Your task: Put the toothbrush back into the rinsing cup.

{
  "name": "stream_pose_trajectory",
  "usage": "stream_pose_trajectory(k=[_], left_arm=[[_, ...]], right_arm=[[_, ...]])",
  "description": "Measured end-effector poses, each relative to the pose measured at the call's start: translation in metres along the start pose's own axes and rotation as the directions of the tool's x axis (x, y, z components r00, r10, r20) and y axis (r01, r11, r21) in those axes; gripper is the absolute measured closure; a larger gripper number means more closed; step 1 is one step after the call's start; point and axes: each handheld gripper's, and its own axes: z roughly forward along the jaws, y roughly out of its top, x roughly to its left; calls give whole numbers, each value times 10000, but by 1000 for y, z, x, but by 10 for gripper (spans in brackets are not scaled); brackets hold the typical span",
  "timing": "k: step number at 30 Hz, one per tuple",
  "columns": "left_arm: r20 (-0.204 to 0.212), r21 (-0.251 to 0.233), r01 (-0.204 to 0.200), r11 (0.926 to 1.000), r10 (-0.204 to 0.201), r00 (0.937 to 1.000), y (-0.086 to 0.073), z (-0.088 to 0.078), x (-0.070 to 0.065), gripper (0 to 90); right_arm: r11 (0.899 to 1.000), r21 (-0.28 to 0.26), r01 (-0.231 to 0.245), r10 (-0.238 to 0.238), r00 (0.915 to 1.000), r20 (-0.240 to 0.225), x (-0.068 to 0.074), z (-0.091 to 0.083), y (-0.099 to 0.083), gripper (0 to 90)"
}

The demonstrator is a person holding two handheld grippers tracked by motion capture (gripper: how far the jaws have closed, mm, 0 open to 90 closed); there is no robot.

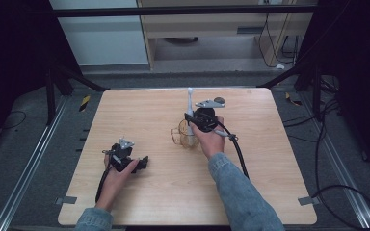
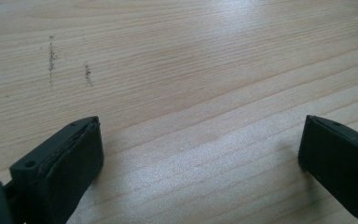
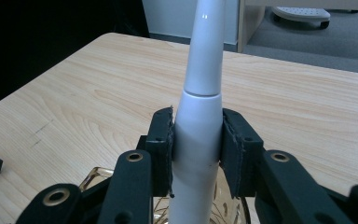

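A white toothbrush-like handle (image 1: pixel 190 100) (image 3: pixel 205 70) stands upright, and my right gripper (image 1: pixel 191 118) (image 3: pixel 196 142) is shut on its thicker lower body. Its lower end reaches down into a clear amber glass cup (image 1: pixel 182 136) (image 3: pixel 92 177) that sits on the wooden table (image 1: pixel 139 110) just left of the right hand. The handle's top is cut off in the right gripper view. My left gripper (image 1: pixel 143 161) (image 2: pixel 200 154) rests low over the table's front left, open, with only bare wood between its jaws.
The table's left edge (image 3: pixel 51 74) drops into a dark area. Black cables (image 1: pixel 238 154) trail from both grippers toward the front. Metal rails and floor cables run beside the table, and a cabinet stands beyond the far edge.
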Motion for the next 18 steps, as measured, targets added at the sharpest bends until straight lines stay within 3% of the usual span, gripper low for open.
stream_pose_trajectory(k=[18], left_arm=[[-1, 4, -4, 10000, 4, 10000, 0, 0, 0, 0]], right_arm=[[10000, 47, 14, -14, 10000, -26, 1, 0, 0, 654]])
